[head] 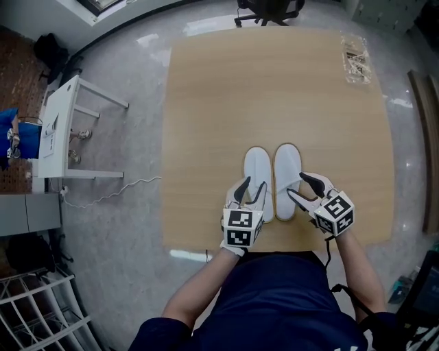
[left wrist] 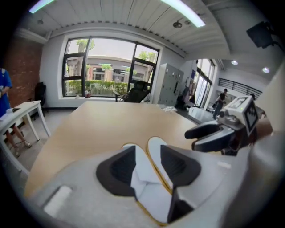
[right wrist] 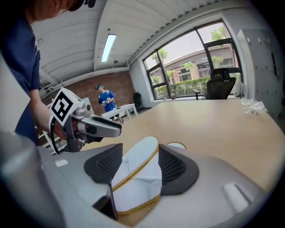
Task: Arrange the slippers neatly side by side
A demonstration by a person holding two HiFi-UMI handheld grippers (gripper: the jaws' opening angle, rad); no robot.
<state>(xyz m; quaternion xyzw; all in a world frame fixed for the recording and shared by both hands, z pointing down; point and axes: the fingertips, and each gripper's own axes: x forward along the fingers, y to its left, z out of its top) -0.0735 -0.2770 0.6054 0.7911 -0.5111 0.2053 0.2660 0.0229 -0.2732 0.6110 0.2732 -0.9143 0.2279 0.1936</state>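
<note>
Two white slippers with yellow rims lie side by side near the wooden table's (head: pixel 274 96) front edge, toes pointing away from me. My left gripper (head: pixel 252 192) hovers open over the heel of the left slipper (head: pixel 257 175). My right gripper (head: pixel 306 190) stands open at the heel end of the right slipper (head: pixel 287 171). In the left gripper view the left slipper (left wrist: pixel 142 176) lies between the dark pads (left wrist: pixel 116 171) and the right slipper (left wrist: pixel 156 150) lies beside it. In the right gripper view the right slipper (right wrist: pixel 140 193) fills the gap, with the left slipper (right wrist: pixel 141 153) behind.
A clear plastic bag (head: pixel 355 58) lies at the table's far right corner. An office chair (head: pixel 269 10) stands beyond the far edge. On the floor to the left are a white side table (head: pixel 65 127) and a loose cable (head: pixel 113 193).
</note>
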